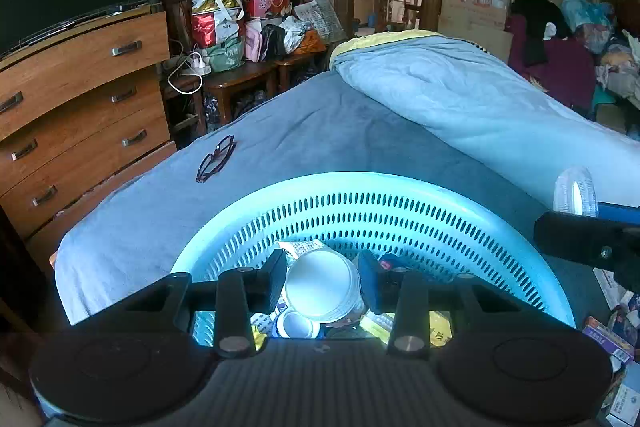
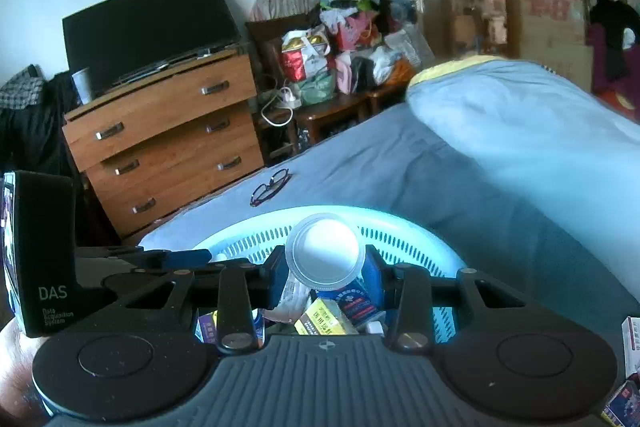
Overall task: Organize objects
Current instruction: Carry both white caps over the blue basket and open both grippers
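Note:
A pale blue slotted basket (image 1: 400,195) (image 2: 416,235) sits on the bed, with several small boxes and packets inside. My left gripper (image 1: 323,281) hangs over it, shut on a white ribbed cup (image 1: 322,287) whose mouth faces the camera. In the right wrist view the left gripper (image 2: 200,258) shows at the left, above the basket's rim. My right gripper (image 2: 324,269) is shut on a clear plastic cup (image 2: 325,251) (image 1: 576,191), also above the basket. The right gripper (image 1: 572,217) enters the left wrist view from the right edge.
Dark-framed glasses (image 1: 216,159) (image 2: 271,187) lie on the blue sheet beyond the basket. A rolled blue quilt (image 1: 480,107) runs along the right. Loose boxes (image 1: 608,339) (image 2: 632,347) lie to the basket's right. A wooden dresser (image 1: 80,115) with a television stands to the left.

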{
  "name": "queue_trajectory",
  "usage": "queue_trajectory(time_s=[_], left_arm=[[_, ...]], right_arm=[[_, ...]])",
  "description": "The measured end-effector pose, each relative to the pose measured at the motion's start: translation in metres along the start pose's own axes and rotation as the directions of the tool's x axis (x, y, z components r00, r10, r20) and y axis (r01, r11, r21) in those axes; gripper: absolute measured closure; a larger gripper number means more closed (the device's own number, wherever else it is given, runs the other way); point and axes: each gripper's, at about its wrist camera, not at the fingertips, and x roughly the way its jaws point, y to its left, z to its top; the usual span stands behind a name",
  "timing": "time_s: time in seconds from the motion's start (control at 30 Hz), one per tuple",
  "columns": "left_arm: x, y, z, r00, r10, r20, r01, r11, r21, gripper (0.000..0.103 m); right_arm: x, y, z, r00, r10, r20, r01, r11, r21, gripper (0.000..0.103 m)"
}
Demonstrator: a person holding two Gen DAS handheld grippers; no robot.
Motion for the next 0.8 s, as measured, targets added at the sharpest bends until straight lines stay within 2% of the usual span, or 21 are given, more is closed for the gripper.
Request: queue_trajectory(time_s=[0.8], left_arm=[[0.021,-0.001,0.007,1.0,-0.001,-0.001,0.001,1.0,0.003,0.061]], right_arm=[[0.005,0.008,-0.002,1.0,-0.014,-0.003,0.014,1.0,-0.016,0.062]])
